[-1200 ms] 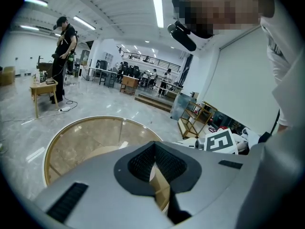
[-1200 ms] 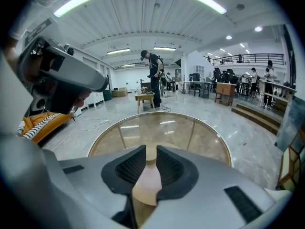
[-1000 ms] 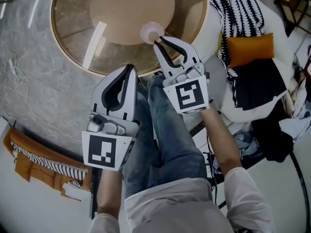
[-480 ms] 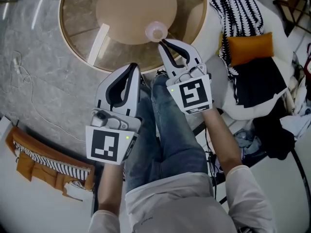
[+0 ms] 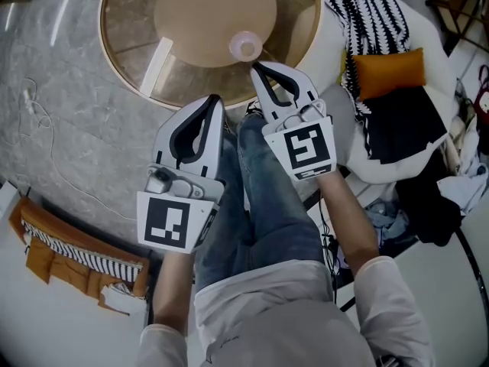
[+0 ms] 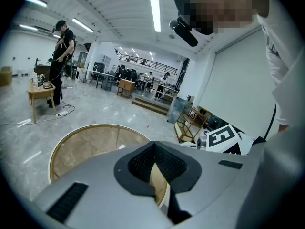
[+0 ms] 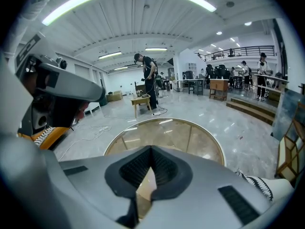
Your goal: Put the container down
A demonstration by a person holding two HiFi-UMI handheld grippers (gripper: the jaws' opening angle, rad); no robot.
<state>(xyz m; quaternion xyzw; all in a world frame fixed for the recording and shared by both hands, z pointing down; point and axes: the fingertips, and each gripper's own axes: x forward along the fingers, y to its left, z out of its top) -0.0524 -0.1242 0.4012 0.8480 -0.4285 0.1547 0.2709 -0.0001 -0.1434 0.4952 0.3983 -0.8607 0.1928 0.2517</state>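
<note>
Both of your tongs were shut tight, tips together, with nothing between them. Your right gripper (image 5: pixel 257 68) hung over the near part of the round glass table (image 5: pixel 130 29), its tips just short of the small clear container (image 5: pixel 245 46) and not touching it. The container stood upright on the glass, near the table's near-right edge and over the rim of the wooden disc (image 5: pixel 214 10) below. Your left gripper (image 5: pixel 214 98) sat further back, tips right about at the table's near rim, above your jeans (image 5: pixel 260 197). The left and far parts of the glass were wide open. The right was tighter: a white seat with a striped throw (image 5: pixel 367 14) and an orange cushion (image 5: pixel 382 73) sat right beside the table.
</note>
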